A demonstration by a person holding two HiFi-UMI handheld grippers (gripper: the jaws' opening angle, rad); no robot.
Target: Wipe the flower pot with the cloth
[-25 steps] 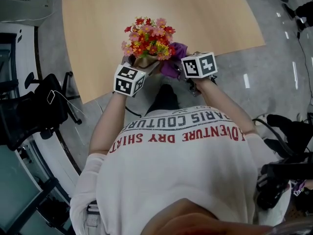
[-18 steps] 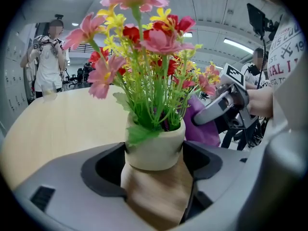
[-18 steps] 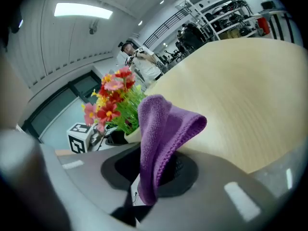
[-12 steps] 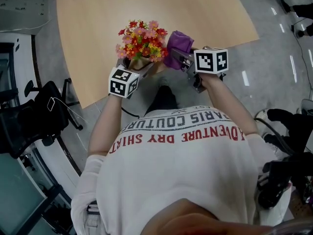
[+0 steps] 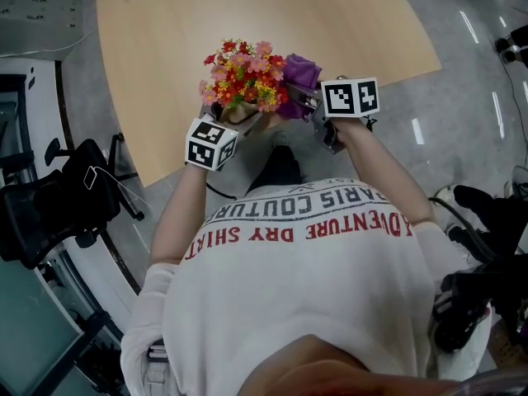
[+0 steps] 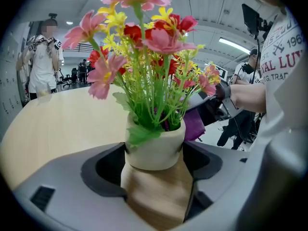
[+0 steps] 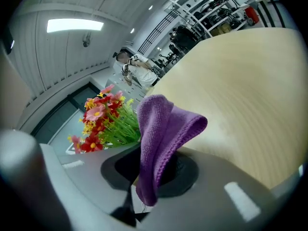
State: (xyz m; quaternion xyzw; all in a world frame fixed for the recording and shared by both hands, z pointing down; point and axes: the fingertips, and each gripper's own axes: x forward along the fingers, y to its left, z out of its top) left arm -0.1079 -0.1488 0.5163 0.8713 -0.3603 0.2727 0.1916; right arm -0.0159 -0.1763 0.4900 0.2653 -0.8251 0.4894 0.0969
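Holding the pot [image 6: 154, 196] clamped in the left tool [image 6: 156, 165] over the near edge of the table [image 5: 247, 7], press the cloth [image 7: 163, 124], pinched in the right tool [image 7: 156, 170], against the pot's right wall; wipe with light strokes.

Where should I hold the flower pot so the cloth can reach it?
Grip the flower pot by its round body, one jaw each side, coming from the person's side, as the left gripper does. The flowers spread wide overhead, blocking a top approach, and the far wall is left free for the cloth.
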